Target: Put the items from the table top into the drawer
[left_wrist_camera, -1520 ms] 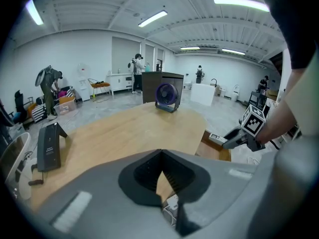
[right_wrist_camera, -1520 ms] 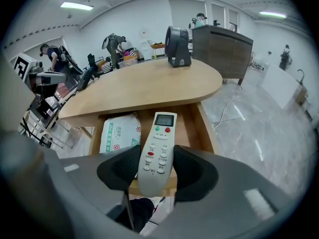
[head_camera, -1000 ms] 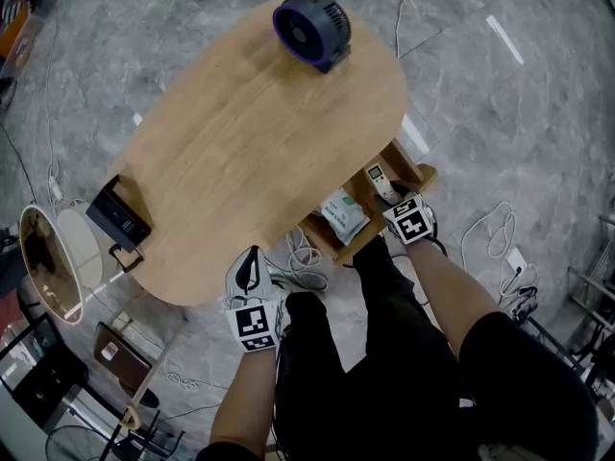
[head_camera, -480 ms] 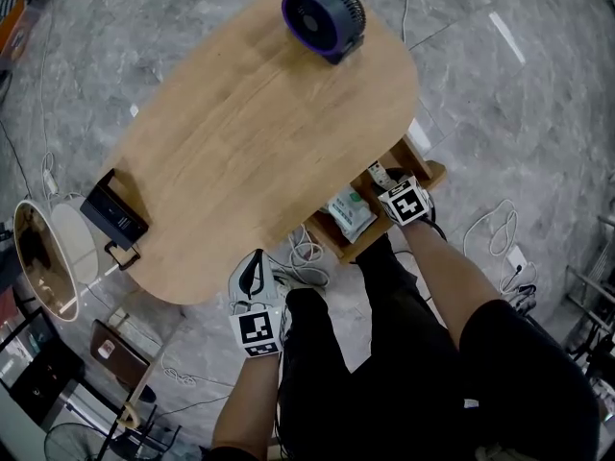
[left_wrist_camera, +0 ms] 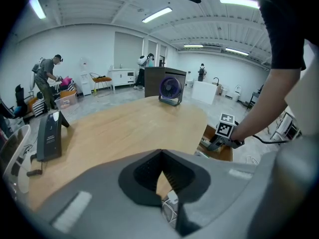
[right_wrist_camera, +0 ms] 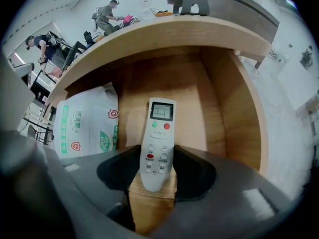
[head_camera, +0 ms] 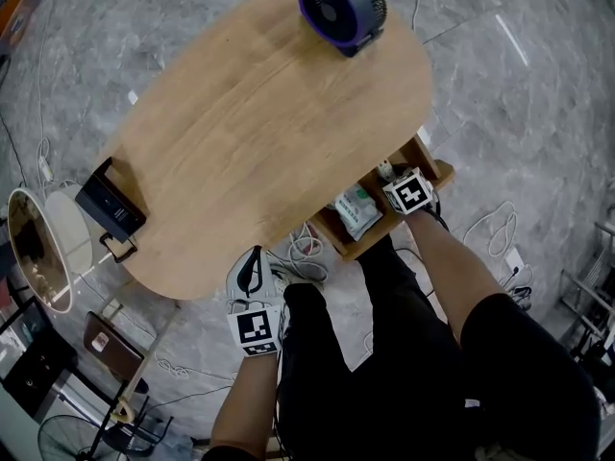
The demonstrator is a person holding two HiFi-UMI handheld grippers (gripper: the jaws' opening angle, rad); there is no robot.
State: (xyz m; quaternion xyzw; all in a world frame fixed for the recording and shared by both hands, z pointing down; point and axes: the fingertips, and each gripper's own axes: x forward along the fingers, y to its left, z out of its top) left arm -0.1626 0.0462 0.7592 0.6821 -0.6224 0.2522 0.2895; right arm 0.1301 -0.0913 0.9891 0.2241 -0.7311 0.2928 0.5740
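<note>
R gripper (right_wrist_camera: pixel 157 158) clamped on remote (right_wrist_camera: pixel 160 128), nose-down inside drawer (right_wrist_camera: pixel 234 113), just right of the white pouch (right_wrist_camera: pixel 82 126) lying there. Prob. not touching the drawer floor yet. We'd lower till flat, then release. L gripper (left_wrist_camera: pixel 160 153) clenched, empty, outside drawer.

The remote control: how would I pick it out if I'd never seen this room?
Find the oval wooden table, then the open drawer under its edge. There the right gripper holds the remote control: slim, white, small screen, unlike the soft white-and-green packet beside it.
</note>
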